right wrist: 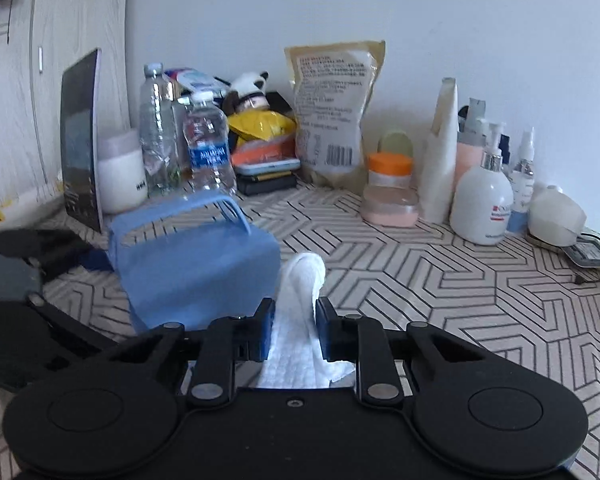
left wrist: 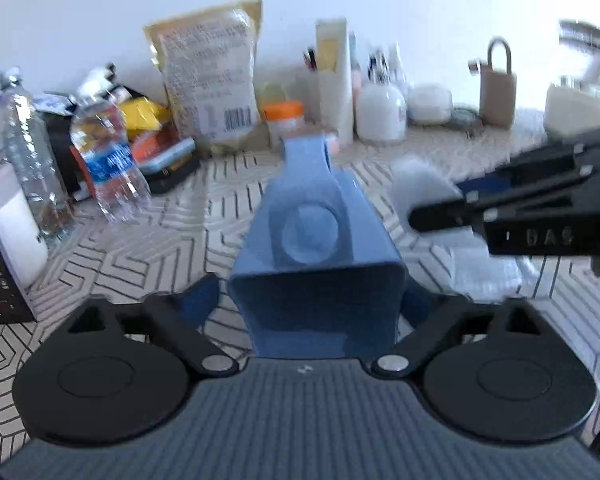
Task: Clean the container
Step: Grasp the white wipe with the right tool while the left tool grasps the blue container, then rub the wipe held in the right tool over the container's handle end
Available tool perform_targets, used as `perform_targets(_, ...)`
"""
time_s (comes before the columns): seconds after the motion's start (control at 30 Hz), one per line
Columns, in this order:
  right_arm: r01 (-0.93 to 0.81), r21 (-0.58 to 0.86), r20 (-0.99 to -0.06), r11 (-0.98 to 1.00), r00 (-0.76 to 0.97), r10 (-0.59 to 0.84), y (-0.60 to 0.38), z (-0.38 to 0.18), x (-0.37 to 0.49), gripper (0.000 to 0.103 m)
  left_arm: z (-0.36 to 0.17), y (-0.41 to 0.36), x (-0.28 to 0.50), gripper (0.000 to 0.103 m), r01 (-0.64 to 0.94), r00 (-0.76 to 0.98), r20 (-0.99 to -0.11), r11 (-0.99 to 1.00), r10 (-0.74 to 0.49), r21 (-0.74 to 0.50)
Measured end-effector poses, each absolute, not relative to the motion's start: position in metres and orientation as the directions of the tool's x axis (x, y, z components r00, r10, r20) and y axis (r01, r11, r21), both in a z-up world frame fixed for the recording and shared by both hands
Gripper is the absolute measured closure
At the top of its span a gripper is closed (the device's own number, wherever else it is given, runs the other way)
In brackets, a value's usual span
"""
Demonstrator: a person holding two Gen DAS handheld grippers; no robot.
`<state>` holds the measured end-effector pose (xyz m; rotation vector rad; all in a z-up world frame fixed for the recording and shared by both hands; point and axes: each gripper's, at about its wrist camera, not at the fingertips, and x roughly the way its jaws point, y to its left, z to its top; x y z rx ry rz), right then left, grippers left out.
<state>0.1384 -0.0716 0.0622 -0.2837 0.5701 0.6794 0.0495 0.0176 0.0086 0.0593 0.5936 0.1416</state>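
The left tongs are clamped on the container, a smooth blue plastic box with squared sides, a round recess in one face and a strap handle; it lies tipped on its side over the surface, which carries a grey zigzag pattern. The right tongs are pinched on a soft white folded cloth just beside the container's wall.
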Motion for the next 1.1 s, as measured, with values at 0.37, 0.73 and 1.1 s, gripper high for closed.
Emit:
perform_targets(0.37, -0.689, 0.029, -0.51, 0.724, 0.613, 0.603, -0.08, 0.068, 0.139, 0.077, 0.008, 0.013, 0.041, 0.029, -0.038, 0.83, -0.552, 0.995, 0.081, 0.089)
perform_targets(0.73, -0.714, 0.073, -0.472, 0.697, 0.591, 0.655, -0.085, 0.071, 0.133, 0.074, 0.007, 0.003, 0.031, 0.029, -0.001, 0.844, -0.532, 0.992, 0.069, 0.127)
perform_targets(1.1, -0.748, 0.181, -0.455, 0.638, 0.512, 0.729, -0.088, 0.068, 0.136, 0.072, 0.008, 0.004, 0.031, 0.029, 0.001, 0.844, -0.533, 0.993, 0.064, 0.12)
